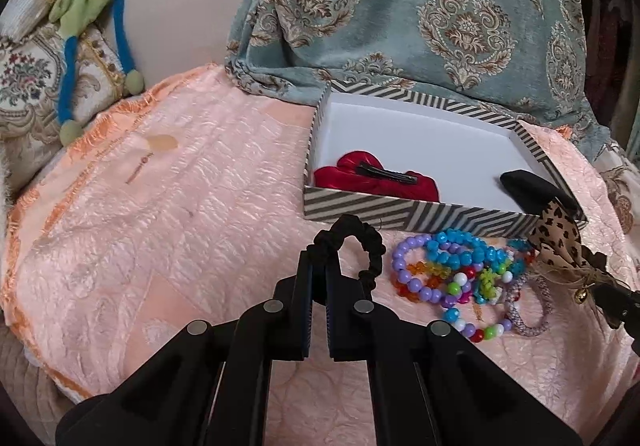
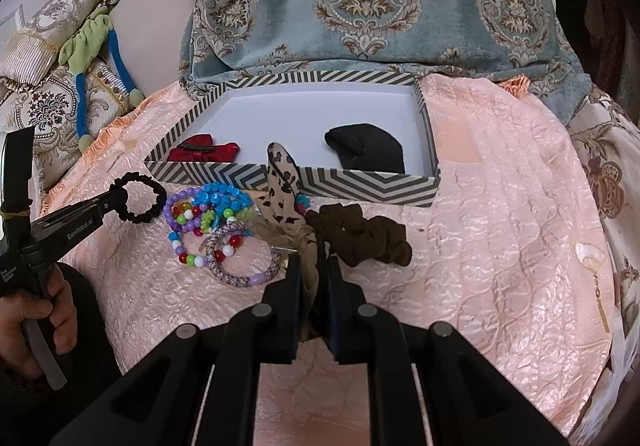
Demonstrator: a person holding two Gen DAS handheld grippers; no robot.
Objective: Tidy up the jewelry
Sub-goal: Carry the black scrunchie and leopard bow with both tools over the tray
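On the pink bedspread [image 2: 500, 206]: a striped box [image 2: 360, 182] stood open, its back edge against a blue patterned fabric [image 2: 360, 6].
Inside the box: a red hair bow with a black clip [image 1: 376, 178] lay at the near left corner, and a black fabric piece [image 2: 364, 150] lay toward the right.
Left gripper [image 1: 319, 258]: its jaws were fully closed, pinching a black scrunchie [image 1: 368, 250] by its knot; the loop stuck out to the right, just in front of the box wall.
Right gripper [image 2: 314, 266]: its jaws were nearly closed, clamped on a leopard-print bow [image 2: 284, 186] at its gathered middle; one tail rose up over the box's front wall.
Beaded bracelets [image 2: 208, 222]: a mixed heap of blue, purple and multicoloured strands lay on the bedspread, between the two grippers and outside the box.
Brown scrunchie [image 2: 360, 234]: it lay on the bedspread just right of the bow, in front of the box.
Person's hand [image 2: 44, 310]: it gripped the left gripper's handle, seen at the left edge of the right wrist view.
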